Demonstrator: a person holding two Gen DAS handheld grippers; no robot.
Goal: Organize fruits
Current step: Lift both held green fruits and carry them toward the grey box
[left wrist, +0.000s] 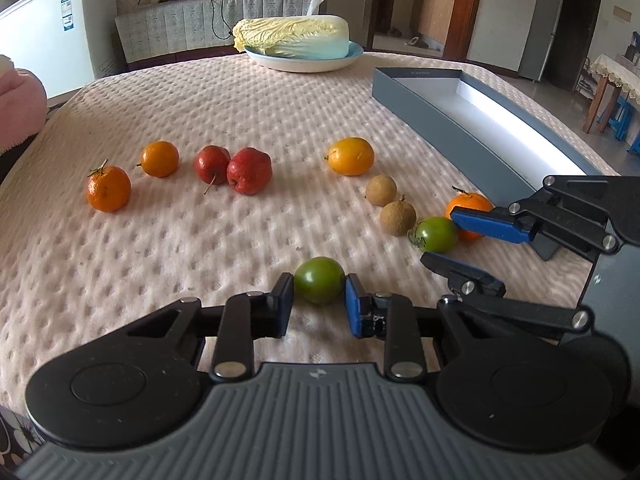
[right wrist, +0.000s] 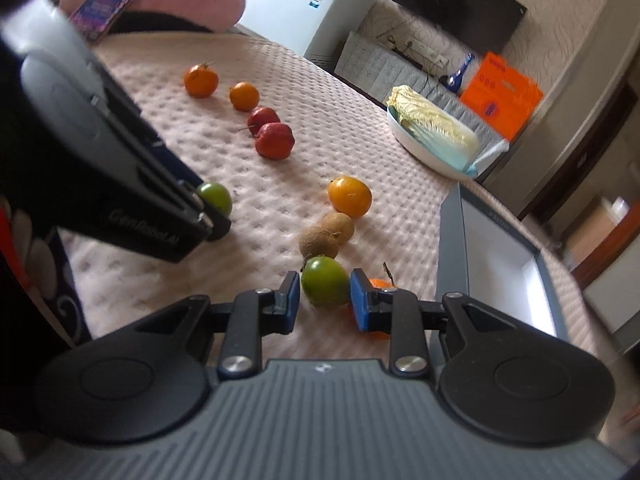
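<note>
So we've got both grippers clamped on fruit. The left gripper has its pads squeezed onto a green tomato that sits on the pink bumpy tablecloth, close to the near edge. The right gripper is closed on the other green tomato; from the left wrist view, that one sits between the blue fingers with its little stem cap pointing left. A mandarin sits right behind it, touching or nearly so, and is partly hidden by the upper finger.

The rest of the fruit is loose on the cloth. Two brown longans lie in a short diagonal line just beside the right tomato, and a yellow-orange citrus fruit sits a bit past them. Over on the left there's a row: a mandarin with a leafy stem, a smaller orange one, then two red hawthorn-like fruits touching each other.

The grey box with the white inside sits along the right side of the table, open side up, with nothing in the part we can see. At the far edge there's a napa cabbage on a white plate. Something pink and fluffy shows at the left edge.
</note>
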